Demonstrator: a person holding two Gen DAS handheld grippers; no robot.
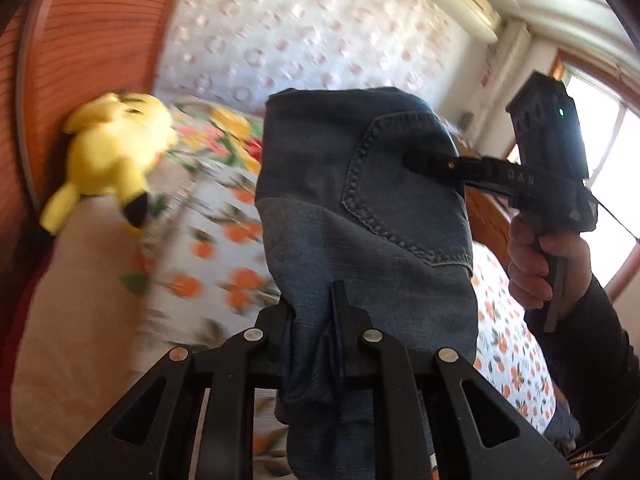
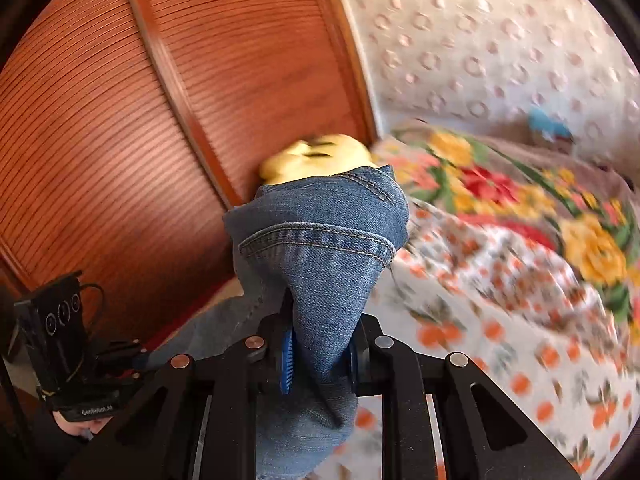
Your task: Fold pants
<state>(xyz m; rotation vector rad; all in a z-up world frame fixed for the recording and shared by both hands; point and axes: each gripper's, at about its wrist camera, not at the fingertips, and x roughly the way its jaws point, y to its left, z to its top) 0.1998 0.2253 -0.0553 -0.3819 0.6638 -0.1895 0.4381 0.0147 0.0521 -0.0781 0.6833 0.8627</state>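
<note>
The pants [image 1: 360, 208], blue denim, hang in the air above the bed [image 1: 224, 248], bunched between both claws. The left claw [image 1: 312, 320] is nearly closed, its jaws pinching a fold of the denim, with the cloth rising ahead of it and showing a stitched back pocket [image 1: 400, 184]. The right claw [image 2: 320, 344] is likewise nearly closed on a gathered fold, a hemmed edge draped just ahead of its fingers. In the left wrist view a hand [image 1: 544, 264] holds the right claw's handle, to the right of the pants. Beyond the claws, a yellow plush toy [image 1: 112, 160] lies against the wooden headboard [image 2: 120, 128], on the flowered bedding.
</note>
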